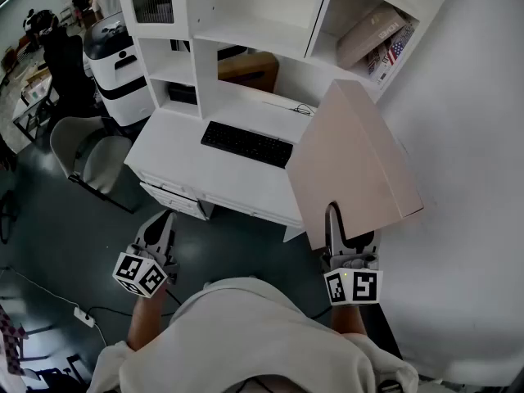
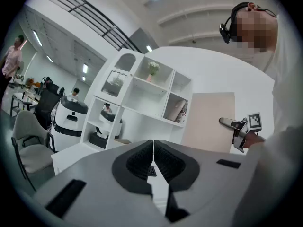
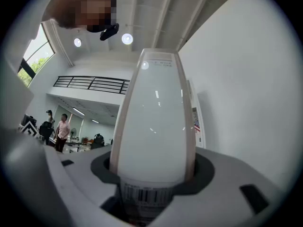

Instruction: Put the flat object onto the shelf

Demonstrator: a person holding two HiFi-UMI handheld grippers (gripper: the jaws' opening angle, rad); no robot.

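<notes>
A large flat pinkish-beige box (image 1: 354, 162) is held up in the air in front of the white desk and shelf unit (image 1: 246, 31). My right gripper (image 1: 340, 223) is shut on the box's near edge; in the right gripper view the box (image 3: 154, 122) fills the space between the jaws, its glossy white edge with a barcode label facing the camera. My left gripper (image 1: 160, 228) hangs low at the left, over the floor, its jaws shut with nothing between them (image 2: 153, 162). In the left gripper view the box (image 2: 208, 122) stands beside the shelf unit (image 2: 142, 98).
A black keyboard (image 1: 246, 143) lies on the white desk (image 1: 180, 162). The top right shelf compartment holds books or boxes (image 1: 377, 39). A grey chair (image 1: 86, 154) and a white-and-black machine (image 1: 115, 64) stand left of the desk. A white wall (image 1: 467, 137) runs along the right. People stand far off.
</notes>
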